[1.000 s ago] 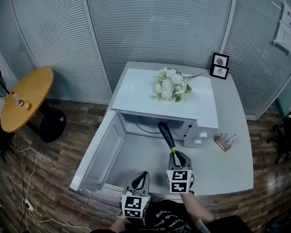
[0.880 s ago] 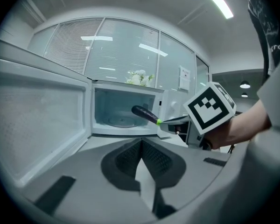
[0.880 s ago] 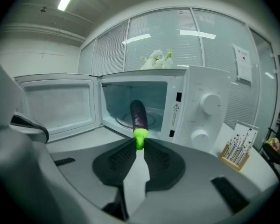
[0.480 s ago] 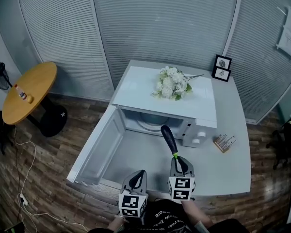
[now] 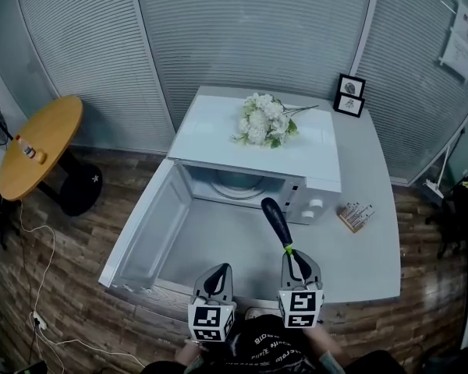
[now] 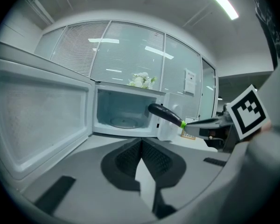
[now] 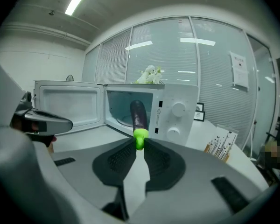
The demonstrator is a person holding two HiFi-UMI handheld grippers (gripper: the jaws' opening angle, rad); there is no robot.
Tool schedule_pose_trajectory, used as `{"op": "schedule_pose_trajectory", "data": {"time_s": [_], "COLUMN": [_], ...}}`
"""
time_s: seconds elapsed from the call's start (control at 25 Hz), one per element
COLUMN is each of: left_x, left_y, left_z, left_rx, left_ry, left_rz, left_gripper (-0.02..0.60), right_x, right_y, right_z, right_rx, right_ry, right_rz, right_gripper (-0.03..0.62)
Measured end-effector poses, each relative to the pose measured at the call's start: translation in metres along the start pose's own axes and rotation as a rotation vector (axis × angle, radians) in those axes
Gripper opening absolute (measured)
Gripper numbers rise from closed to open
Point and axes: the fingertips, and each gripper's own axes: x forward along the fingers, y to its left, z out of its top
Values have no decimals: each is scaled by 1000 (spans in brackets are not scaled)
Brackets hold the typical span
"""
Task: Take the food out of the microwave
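Grey tabletop fills the centre of the head view. White microwave sits at its far edge, door swung wide to the left. Bare tabletop lies between the door and the dial panel. Eggplant — dark, green stem — hangs just outside the cavity mouth, centre right. Right gripper is clamped on the stem. Left gripper, lower centre, has its jaws together on nothing. Wall notice, upper right — print too small to read.
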Motion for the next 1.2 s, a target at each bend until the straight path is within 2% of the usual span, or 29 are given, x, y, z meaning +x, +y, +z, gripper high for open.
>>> {"op": "schedule_pose_trajectory", "data": {"time_s": [0.4,1.2], "left_x": [-10,-16], "left_y": [-10,-13], "left_z": [0,-5], "left_rx": [5,19], "left_ry": [-16,-11], "left_rz": [32,69], "left_gripper": [8,8], "right_x": [-24,-26], "right_y": [-1,4], "right_z": [-4,-8], "right_rx": [6,16], "right_ry": [-20,-36], "right_rz": [37,95], "right_gripper": [51,50]}}
